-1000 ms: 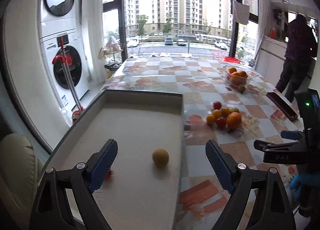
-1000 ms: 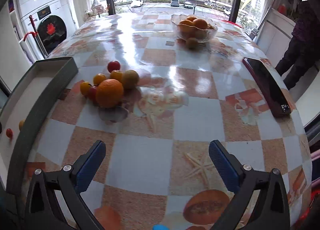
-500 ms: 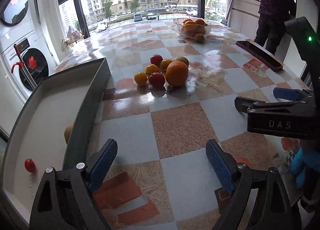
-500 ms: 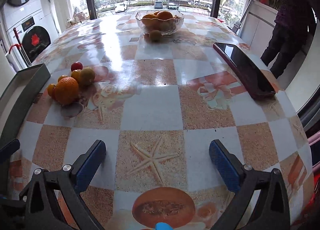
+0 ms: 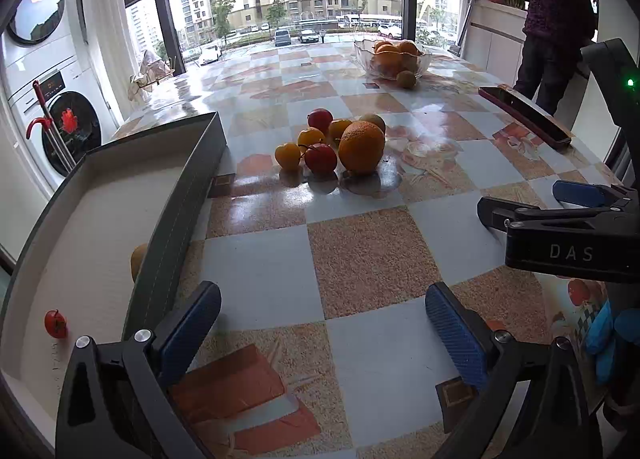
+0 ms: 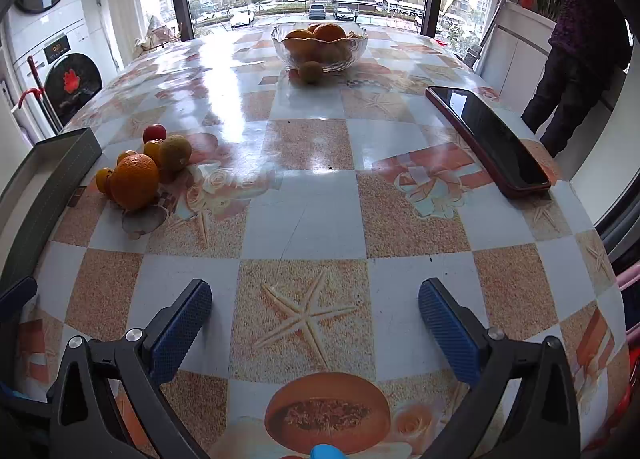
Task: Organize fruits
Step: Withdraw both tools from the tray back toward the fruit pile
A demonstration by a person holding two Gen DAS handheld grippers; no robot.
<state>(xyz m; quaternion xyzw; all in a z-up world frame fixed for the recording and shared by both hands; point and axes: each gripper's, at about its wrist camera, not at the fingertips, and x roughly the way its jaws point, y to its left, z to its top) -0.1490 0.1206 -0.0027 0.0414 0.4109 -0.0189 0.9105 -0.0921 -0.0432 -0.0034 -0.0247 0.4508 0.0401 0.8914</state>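
Note:
A pile of small fruits sits mid-table: a big orange (image 5: pixel 362 147), red fruits (image 5: pixel 320 157) and yellow ones (image 5: pixel 288 155). In the right wrist view the orange (image 6: pixel 134 181) lies far left. The grey tray (image 5: pixel 180 211) at the left holds a small red fruit (image 5: pixel 55 324) and a yellowish fruit (image 5: pixel 138 261) half hidden by its wall. My left gripper (image 5: pixel 320 295) hovers over bare table beside the tray, its jaws opening with nothing between them. My right gripper (image 6: pixel 315 287) is open and empty over a starfish tile; the right gripper (image 5: pixel 524 199) also shows from the side.
A glass bowl (image 6: pixel 318 45) of oranges stands at the far side, one loose fruit (image 6: pixel 311 71) in front of it. A dark phone (image 6: pixel 488 135) lies near the right edge. A person (image 5: pixel 552 27) stands beyond the table at the right. Washing machines (image 5: pixel 68 131) stand left.
My left gripper swung right from above the tray to the table beside it, sank, and its jaws spread a little wider. The right gripper shifted slightly, then held still.

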